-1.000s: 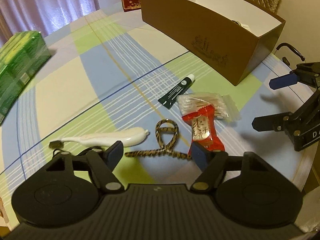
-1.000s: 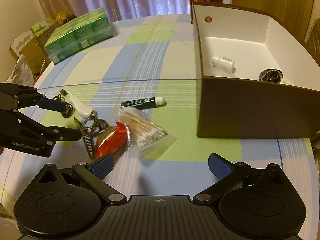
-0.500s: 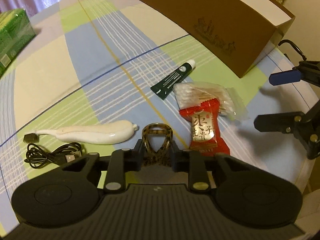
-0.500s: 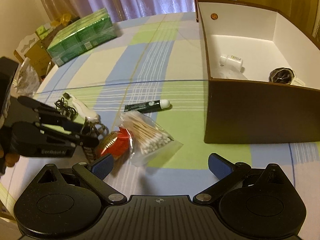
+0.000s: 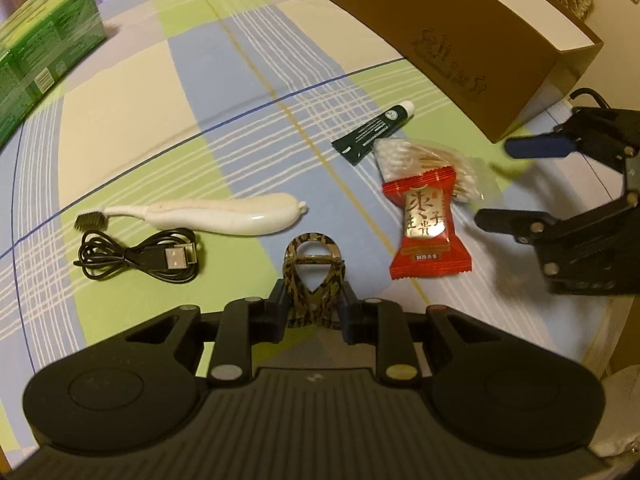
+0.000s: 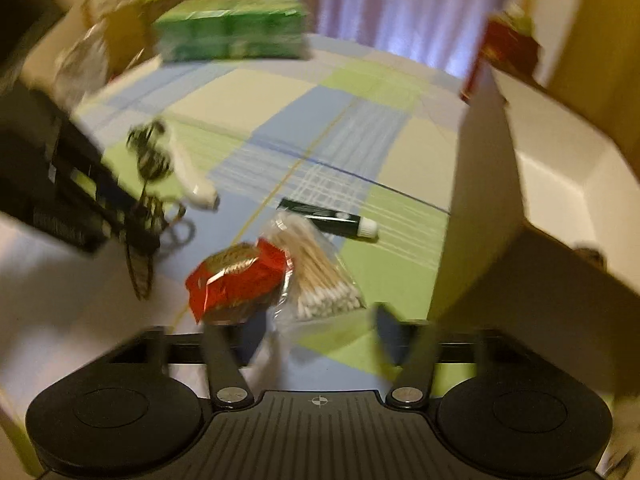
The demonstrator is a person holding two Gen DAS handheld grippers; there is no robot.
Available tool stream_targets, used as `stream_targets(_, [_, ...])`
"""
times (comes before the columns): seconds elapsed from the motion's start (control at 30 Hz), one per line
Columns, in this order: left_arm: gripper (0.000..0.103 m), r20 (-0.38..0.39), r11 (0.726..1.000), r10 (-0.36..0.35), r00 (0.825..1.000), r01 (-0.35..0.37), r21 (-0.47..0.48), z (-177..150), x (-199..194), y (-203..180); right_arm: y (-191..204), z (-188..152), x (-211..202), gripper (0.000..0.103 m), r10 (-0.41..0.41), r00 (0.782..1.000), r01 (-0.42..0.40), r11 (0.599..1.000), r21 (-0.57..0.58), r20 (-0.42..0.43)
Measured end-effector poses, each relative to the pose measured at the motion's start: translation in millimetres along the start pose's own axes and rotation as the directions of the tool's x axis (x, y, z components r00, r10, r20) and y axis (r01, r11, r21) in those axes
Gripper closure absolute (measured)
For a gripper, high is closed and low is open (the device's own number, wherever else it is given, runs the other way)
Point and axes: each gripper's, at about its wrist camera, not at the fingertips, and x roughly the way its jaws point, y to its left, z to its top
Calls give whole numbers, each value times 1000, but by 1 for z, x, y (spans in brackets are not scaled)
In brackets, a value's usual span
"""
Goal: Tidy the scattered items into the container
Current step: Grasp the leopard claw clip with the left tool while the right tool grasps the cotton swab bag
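The left tool [image 5: 312, 312] is pressed together on the leopard-print strap [image 5: 313, 268]. It pinches the strap just below its loop, and the loop stands up in front of the fingers. In the right wrist view the rest of the strap hangs down loose under that tool, so I judge it is already off the worktop [image 5: 132, 92].

The right tool [image 6: 316, 332] is spread and holds nothing. It is low near the red packet [image 5: 426, 226], which lies partly on the bag of cotton swabs [image 5: 424, 160]. This view is blurred, so the exact gap to the packet is hard to tell.

The box [image 5: 452, 28] stands at the far right of the worktop, well apart from the strap. The tube [image 5: 372, 134], the white brush [image 5: 208, 216] and the black cable [image 5: 140, 256] lie on the cloth.

To do this step well, I think the left tool should rise enough that the hanging tail passes above the packet, the swabs and then the brown wall of the box. The tail can swing and drag light things, so a calm move is better. The right tool is between the strap and the box, so the two should not cross. Release only when the whole strap is over the white inside.
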Motion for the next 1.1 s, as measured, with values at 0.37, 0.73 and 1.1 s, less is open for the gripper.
stream_targets(0.37, [82, 4, 1000, 7, 1000, -7, -8, -3, -3, 0, -22, 0, -17, 95, 65, 998, -65, 986, 152, 1])
stream_targets(0.73, [82, 9, 1000, 4, 1000, -4, -6, -9, -6, -3, -64, -38, -75, 61, 63, 989, -22, 956, 293, -131])
stream_targets(1.1, [82, 2, 1000, 6, 1000, -6, 12, -10, -7, -8, -35, -55, -72, 0, 90, 993, -81, 991, 104, -81])
